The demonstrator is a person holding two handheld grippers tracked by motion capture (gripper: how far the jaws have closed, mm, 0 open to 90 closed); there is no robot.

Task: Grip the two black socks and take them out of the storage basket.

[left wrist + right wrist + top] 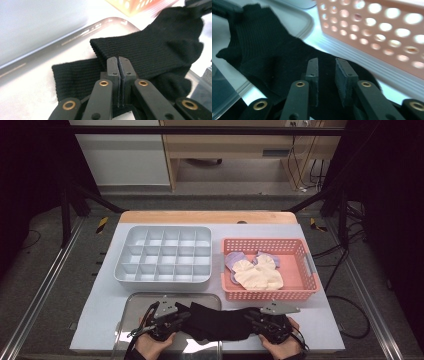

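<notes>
Our left tongs [119,65] pinch the black sock [160,50] tight; our right tongs [327,72] (jaws apart) hover over its other end.

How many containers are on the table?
3: a grey divided box at the back left, a pink basket at the back right, and a metal tray at the front under the black socks.

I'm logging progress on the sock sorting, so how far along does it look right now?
Early on. Nothing looks filed: the grey divided organizer has empty compartments, and light socks wait in the pink basket. In hand are the black socks lying on the metal tray: the left claw is shut on a cuff, the right claw open over the other end. Folding and filing remain.
</notes>
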